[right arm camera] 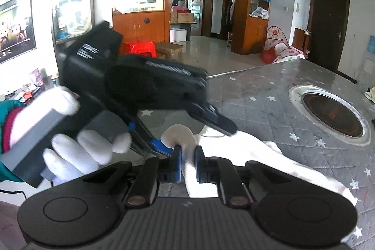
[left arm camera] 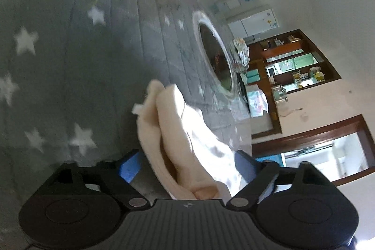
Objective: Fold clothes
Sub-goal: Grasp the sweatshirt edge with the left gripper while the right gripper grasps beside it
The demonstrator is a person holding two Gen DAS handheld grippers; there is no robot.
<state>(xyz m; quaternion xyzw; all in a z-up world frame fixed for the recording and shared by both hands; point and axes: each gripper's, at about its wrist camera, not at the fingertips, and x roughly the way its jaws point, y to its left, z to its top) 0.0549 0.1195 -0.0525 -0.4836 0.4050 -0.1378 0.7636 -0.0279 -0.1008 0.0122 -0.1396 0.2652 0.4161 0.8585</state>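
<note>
A cream-white garment lies bunched on the grey star-patterned table cover. My left gripper is open, its blue-padded jaws wide apart on either side of the cloth. In the right wrist view my right gripper is shut on a fold of the same garment. The left gripper, held by a white-gloved hand, hovers over the cloth just beyond the right gripper's tips.
A round metal-rimmed burner recess sits in the table to the right; it also shows in the left wrist view. Wooden cabinets, red stools and doors stand beyond the table.
</note>
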